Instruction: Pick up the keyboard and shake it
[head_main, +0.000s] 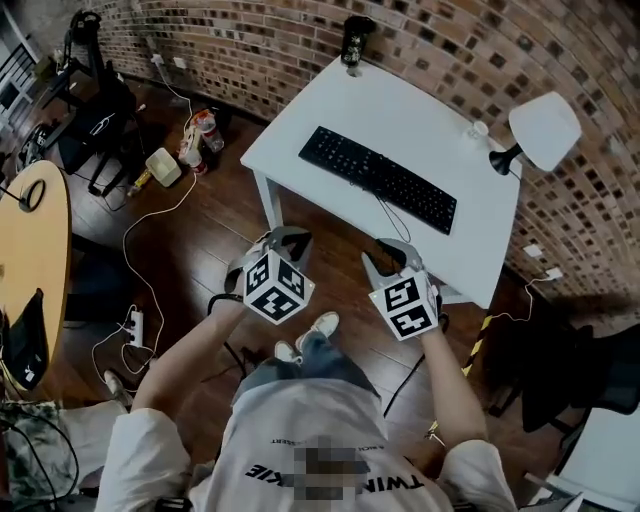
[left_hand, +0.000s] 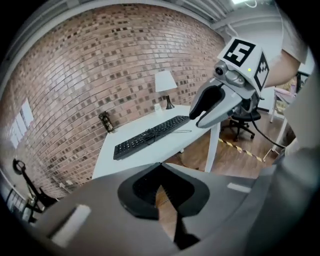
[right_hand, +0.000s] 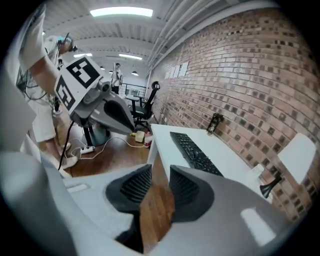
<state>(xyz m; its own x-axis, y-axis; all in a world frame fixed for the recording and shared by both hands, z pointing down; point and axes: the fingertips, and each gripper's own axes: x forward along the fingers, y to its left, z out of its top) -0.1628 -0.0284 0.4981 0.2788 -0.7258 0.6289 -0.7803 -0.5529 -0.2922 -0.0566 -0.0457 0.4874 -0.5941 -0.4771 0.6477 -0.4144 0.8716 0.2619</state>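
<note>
Brick-walled room, white table (head_main: 455, 140) bearing black keyboard (head_main: 378, 178), left gripper (head_main: 288, 240) jaws pressed together, right gripper (head_main: 388, 252) jaws spread

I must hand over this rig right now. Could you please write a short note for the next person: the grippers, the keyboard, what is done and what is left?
Left gripper: jaws shut, nothing between them.
Right gripper: jaws partly apart and empty; only floor shows in the gap.
Both hang above the brown wooden floor, short of the table, touching nothing.
Long black keyboard: lies flat near the middle of the white rectangular table.
Done: nothing yet; the keyboard is not picked up.
Left: reach the keyboard, grasp it, lift it, shake it.
</note>
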